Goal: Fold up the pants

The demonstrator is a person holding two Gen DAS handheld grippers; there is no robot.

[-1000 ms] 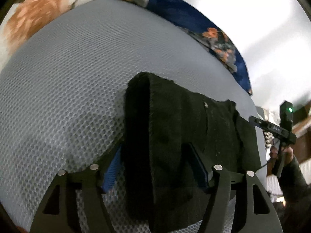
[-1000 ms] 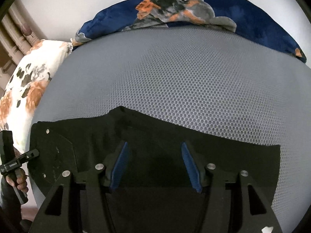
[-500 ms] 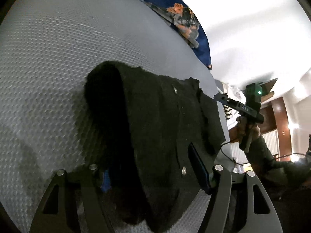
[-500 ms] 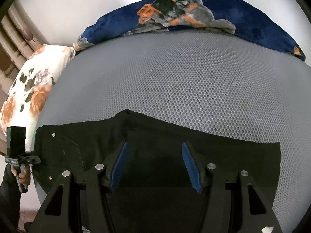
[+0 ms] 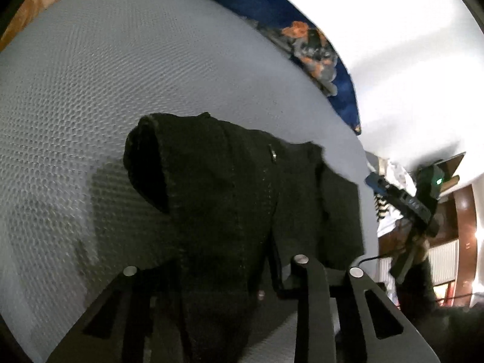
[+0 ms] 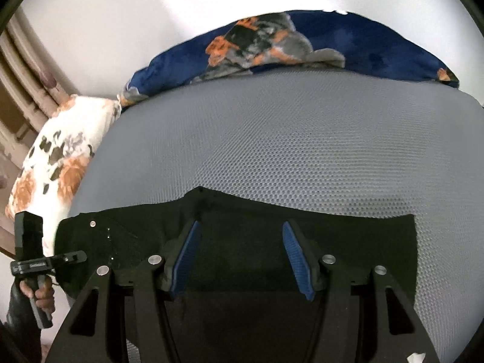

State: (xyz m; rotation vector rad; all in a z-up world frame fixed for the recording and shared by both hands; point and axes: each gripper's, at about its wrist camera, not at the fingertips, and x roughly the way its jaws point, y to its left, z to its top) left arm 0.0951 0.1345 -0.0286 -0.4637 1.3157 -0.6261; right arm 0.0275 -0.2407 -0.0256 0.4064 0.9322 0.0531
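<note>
We see the black pants (image 6: 332,233) lying on the grey mesh mattress (image 6: 287,136), long axis left-right. Our right gripper (image 6: 242,257) hovers spread wide, empty; our left gripper (image 5: 217,272) is draped in cloth, grip indeterminate.

A grey mesh mattress (image 6: 302,151) with a honeycomb weave fills most of both views. Along its far edge lies a navy blanket (image 6: 378,51) with orange and grey flowers, pressed against a plain white wall (image 6: 121,15). At the mattress's left corner, just beside the blanket's end, sits a white pillow (image 6: 57,163) with orange and dark blotches. Beige curtains (image 6: 27,84) hang behind it. In the left wrist view, past the mattress edge, a white radiator (image 5: 438,260) stands near brown wooden furniture (image 5: 466,211).
</note>
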